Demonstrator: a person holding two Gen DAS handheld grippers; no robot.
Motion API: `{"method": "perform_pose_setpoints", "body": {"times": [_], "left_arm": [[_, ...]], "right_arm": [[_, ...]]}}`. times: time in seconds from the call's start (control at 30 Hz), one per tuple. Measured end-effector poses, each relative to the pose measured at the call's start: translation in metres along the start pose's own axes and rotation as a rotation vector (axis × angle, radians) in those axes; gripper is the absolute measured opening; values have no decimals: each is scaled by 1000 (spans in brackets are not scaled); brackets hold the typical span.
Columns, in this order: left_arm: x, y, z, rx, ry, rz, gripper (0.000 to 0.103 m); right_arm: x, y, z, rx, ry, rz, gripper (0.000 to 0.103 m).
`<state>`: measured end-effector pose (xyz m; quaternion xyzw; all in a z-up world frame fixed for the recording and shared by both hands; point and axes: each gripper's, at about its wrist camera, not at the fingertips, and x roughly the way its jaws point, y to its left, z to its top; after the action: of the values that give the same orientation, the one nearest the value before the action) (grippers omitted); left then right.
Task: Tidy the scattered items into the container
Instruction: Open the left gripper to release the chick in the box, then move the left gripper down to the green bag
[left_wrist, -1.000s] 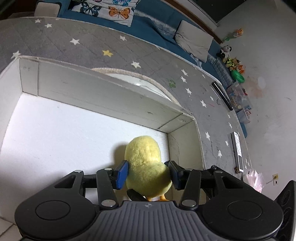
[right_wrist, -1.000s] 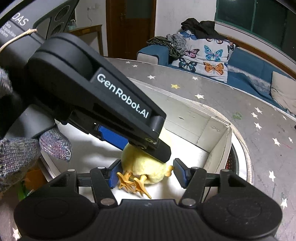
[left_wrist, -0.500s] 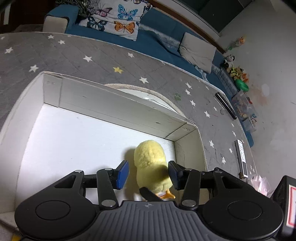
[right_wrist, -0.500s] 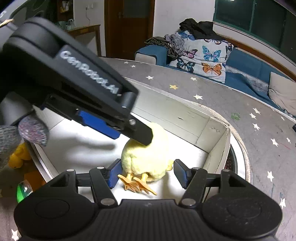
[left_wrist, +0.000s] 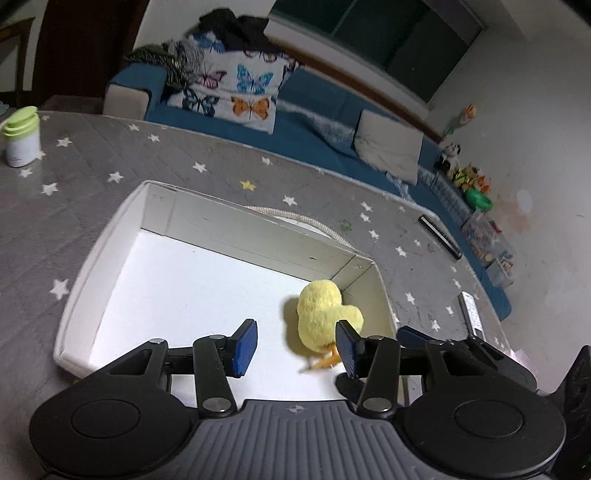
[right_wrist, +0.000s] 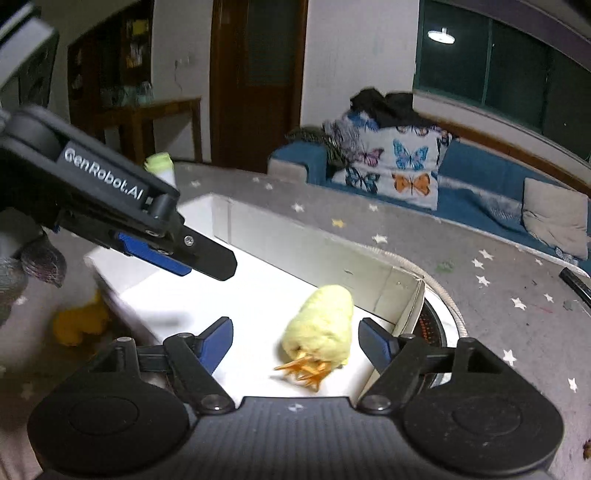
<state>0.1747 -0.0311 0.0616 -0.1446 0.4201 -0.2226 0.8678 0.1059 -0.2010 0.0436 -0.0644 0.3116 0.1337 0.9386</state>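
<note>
Right gripper (right_wrist: 295, 338): fingers were opening, wide of the plush chick (right_wrist: 319, 330), not touching it.
Left gripper (left_wrist: 297, 347): fingers stood wide, empty.
Chick: lay in the white box (left_wrist: 79, 291), near its right wall.
Risk: a lifting finger could snag the fluff and drag it out.
Right view only: another yellow toy (right_wrist: 79, 323) on the tabletop (right_wrist: 517, 332) beside the box.

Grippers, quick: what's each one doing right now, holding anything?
Left gripper: open, holding nothing, above the white box.
Right gripper: jaws opening, pads clear of the yellow plush chick lying in the box.
</note>
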Motion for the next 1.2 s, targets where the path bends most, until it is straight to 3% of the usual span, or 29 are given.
{"method": "perform_pose_setpoints", "body": {"times": [0.23, 0.43, 0.8, 1.03, 1.2], "left_arm": [[-40, 4, -35, -1, -63, -5, 49], [-57, 9, -62, 18, -81, -9, 49], [-47, 21, -84, 76, -36, -9, 49], [-36, 24, -88, 148, -6, -26, 49], [-28, 26, -87, 178, 12, -32, 49]], "right_arm": [[-54, 11, -20, -5, -81, 61, 83], [-76, 32, -41, -45, -85, 123, 83], [-44, 71, -52, -126, -27, 166, 81], [-20, 80, -53, -138, 17, 175, 67], [-15, 85, -55, -160, 19, 168, 64]]}}
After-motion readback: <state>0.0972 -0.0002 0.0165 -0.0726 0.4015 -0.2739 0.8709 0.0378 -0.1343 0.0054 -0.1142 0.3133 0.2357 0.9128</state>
